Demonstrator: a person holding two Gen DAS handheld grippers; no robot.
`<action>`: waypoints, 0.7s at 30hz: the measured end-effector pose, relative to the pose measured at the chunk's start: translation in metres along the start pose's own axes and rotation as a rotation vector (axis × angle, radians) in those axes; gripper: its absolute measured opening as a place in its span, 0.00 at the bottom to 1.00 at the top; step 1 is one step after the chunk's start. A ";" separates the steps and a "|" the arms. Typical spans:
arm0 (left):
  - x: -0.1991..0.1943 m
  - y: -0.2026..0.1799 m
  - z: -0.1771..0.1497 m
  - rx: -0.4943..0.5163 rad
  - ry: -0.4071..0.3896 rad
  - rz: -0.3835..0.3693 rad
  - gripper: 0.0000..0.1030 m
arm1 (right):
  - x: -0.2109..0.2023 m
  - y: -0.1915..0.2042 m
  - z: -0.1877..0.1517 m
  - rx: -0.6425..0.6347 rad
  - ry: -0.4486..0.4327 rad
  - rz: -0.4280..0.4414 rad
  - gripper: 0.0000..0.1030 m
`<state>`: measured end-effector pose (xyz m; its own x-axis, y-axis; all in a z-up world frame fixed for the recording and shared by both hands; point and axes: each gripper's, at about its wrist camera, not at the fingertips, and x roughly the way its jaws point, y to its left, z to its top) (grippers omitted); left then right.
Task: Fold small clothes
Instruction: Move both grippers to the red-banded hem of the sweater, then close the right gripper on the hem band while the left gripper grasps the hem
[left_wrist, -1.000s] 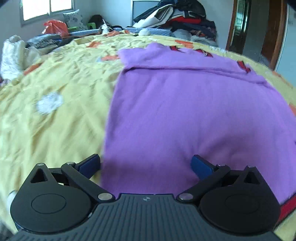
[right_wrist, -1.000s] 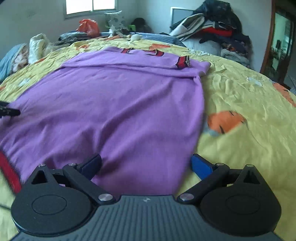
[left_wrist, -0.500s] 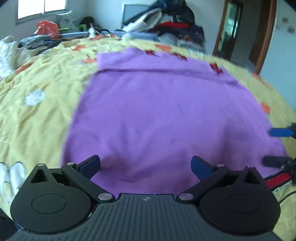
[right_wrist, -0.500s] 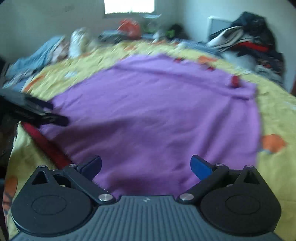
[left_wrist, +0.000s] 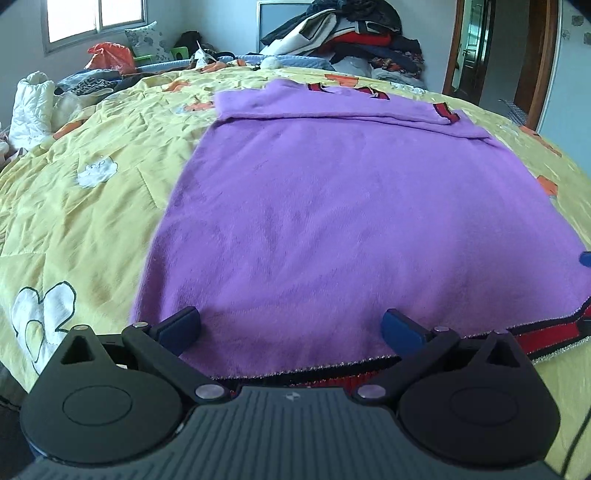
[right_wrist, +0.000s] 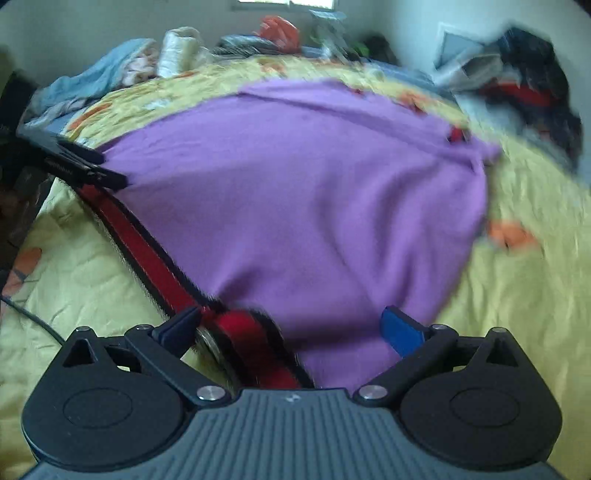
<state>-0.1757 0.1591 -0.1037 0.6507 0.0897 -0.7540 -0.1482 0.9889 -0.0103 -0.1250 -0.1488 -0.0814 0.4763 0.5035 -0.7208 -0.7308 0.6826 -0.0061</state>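
On yellow bedspread (left_wrist: 85, 206) purple garment (left_wrist: 332, 206) lies flat, red hem band (right_wrist: 147, 251) nearest. Left gripper (left_wrist: 290, 328) and right gripper (right_wrist: 291, 326) spread wide at hem corners, nothing pinched. Advice: catch both layers at each corner, lift evenly, fold toward collar.

Right wrist view smeared by motion blur, esp. far right: clothes pile (right_wrist: 532, 88) at bedspread's (right_wrist: 88, 295) far right corner unreadable, orange print (right_wrist: 511, 234) by right edge just a blob. Purple garment's (right_wrist: 314, 192) near corner hidden under right gripper (right_wrist: 290, 326) body. Left gripper (right_wrist: 79, 168) cut off at frame's left edge, only finger tips visible. In left wrist view, garment's red hem (left_wrist: 546, 334) partly hidden behind gripper linkage.
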 end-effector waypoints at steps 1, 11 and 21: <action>0.000 0.001 0.000 0.000 0.000 -0.001 1.00 | -0.004 -0.002 -0.003 -0.005 0.005 -0.004 1.00; -0.016 0.034 -0.005 -0.061 -0.028 0.015 1.00 | -0.020 -0.002 -0.006 0.126 0.029 -0.188 1.00; -0.013 0.139 0.001 -0.312 -0.015 -0.442 0.88 | -0.035 -0.017 -0.012 0.266 -0.080 -0.214 1.00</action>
<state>-0.2042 0.2959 -0.0951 0.7116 -0.3226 -0.6241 -0.0707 0.8509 -0.5205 -0.1353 -0.1844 -0.0642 0.6498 0.3667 -0.6658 -0.4618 0.8862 0.0374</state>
